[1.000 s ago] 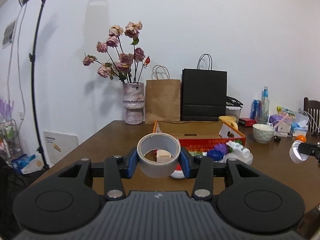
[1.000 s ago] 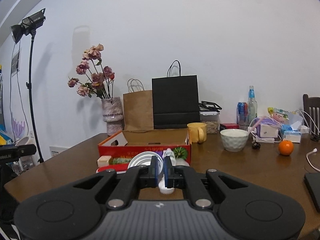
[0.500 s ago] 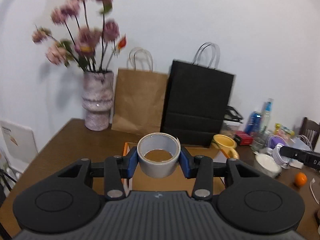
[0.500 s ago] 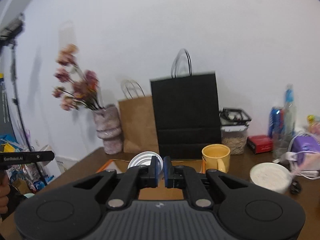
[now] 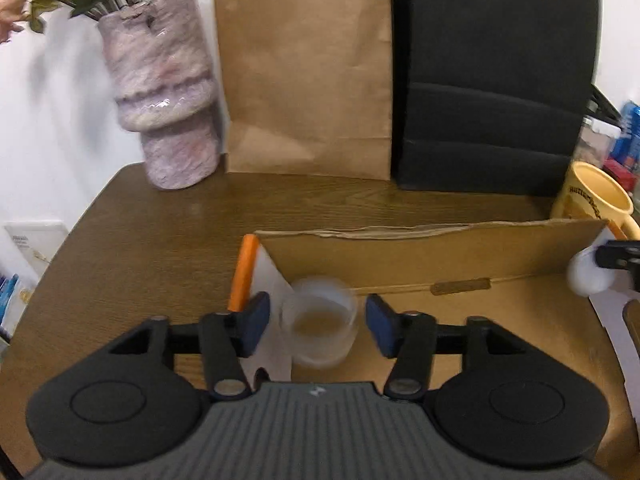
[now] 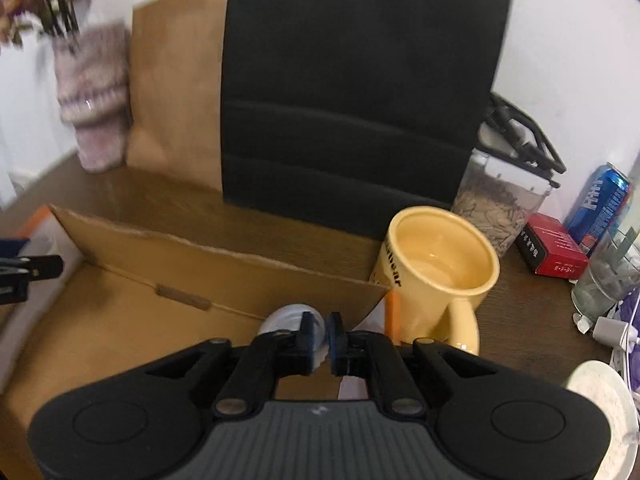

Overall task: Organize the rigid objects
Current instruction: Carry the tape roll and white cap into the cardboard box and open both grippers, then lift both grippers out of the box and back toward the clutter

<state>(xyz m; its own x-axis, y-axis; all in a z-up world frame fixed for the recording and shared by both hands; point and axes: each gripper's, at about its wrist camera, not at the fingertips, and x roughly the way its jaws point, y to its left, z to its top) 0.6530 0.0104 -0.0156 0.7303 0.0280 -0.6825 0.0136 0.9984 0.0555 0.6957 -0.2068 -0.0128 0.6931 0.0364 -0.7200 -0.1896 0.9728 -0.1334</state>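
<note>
1. Progress: both grippers are over the open cardboard box on the tabletop. I judge this the drop-off step for two items. No other item shows in the part of the box in view, so most of the sorting appears left to do.

2. Left gripper: its fingers stand apart with clear gaps on both sides of the tape roll. The roll is blurred, at the near left corner of the box; whether it has landed cannot be told. The fingers have just been opening, with the roll between them but not pressed.

3. Right gripper: its fingers are nearly together on the rim of a white lid, at the right end of the box beside the yellow mug. They have just begun to part; the pads appear to touch the lid, so I judge the release barely started.

4. Change from a second ago: the left fingers then clamped the roll and the box lay well beyond them; the right fingers were fully together. The paper bags and vase now loom much larger.

5. Remaining: free the lid, withdraw, and fetch further items.
</note>
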